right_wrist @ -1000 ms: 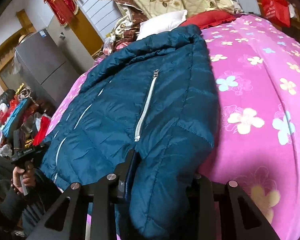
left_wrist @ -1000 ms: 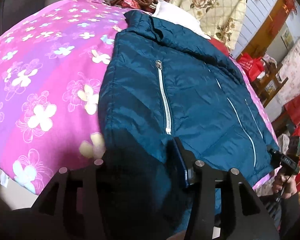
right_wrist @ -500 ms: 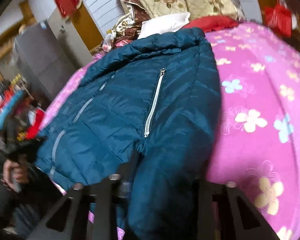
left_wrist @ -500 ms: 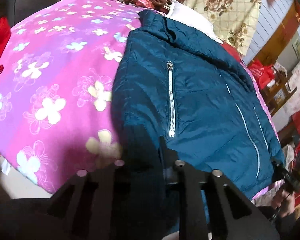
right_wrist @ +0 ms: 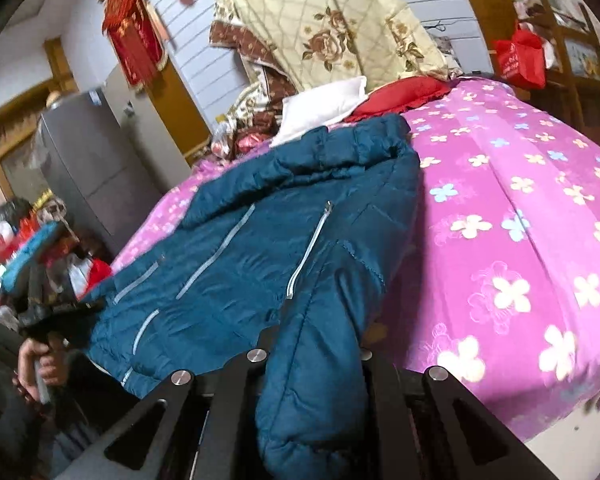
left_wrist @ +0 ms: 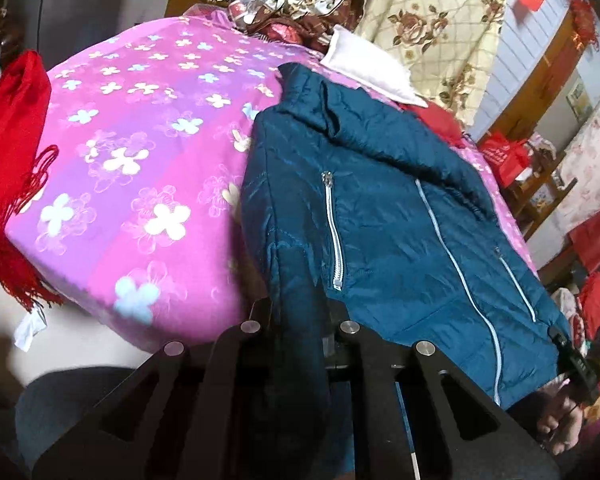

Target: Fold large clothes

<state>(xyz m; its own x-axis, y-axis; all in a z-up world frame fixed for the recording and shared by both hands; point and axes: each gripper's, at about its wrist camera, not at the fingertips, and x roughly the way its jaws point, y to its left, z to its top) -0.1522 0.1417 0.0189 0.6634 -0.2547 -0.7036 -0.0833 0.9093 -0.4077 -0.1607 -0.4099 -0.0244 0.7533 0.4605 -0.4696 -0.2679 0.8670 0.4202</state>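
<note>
The teal quilted puffer jacket is slick, faintly glossy synthetic cloth with pale metallic-looking zips. The pink flower-printed bedspread beneath is soft matt cloth. At its left edge hangs a red fringed woolly scarf (fuzzy, dull). The gripper fingers look like matt black plastic with shiny metal bolts.

teal quilted jacket with pale zips on pink-purple quilt, white and blue flowers; red scarf beside quilt.
</note>
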